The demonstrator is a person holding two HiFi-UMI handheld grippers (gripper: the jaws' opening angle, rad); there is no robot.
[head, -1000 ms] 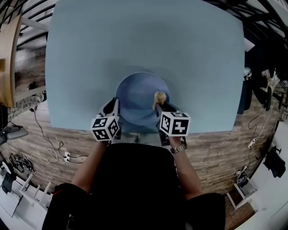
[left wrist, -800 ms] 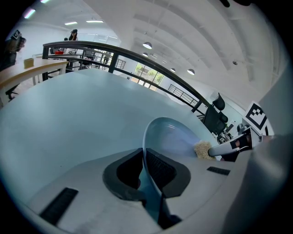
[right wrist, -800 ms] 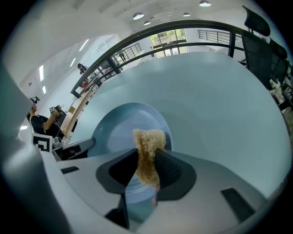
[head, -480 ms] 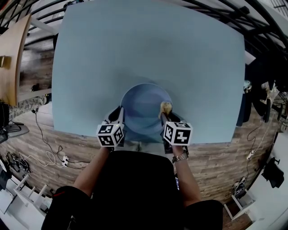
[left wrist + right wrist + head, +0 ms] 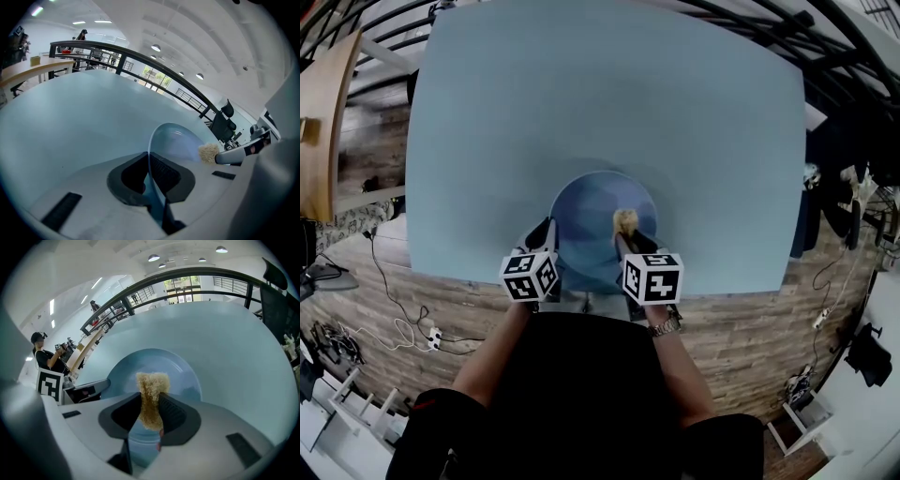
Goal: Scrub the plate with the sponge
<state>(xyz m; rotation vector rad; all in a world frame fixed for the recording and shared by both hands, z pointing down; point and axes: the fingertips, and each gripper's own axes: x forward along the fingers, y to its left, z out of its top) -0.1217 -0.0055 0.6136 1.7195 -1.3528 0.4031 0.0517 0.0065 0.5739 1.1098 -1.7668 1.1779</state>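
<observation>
One plate (image 5: pixel 592 208), rim in left gripper (image 5: pixel 149 159), under sponge (image 5: pixel 151 383) in right gripper (image 5: pixel 151 401).

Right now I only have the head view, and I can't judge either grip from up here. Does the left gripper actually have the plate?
Observer: Yes. In the left gripper view, the left gripper is shut on the plate at its rim, which runs between the pads.
Operator: And the right side?
Observer: The right gripper is shut on the sponge; its tip sticks out beyond the jaws, over the plate's inside.
</observation>
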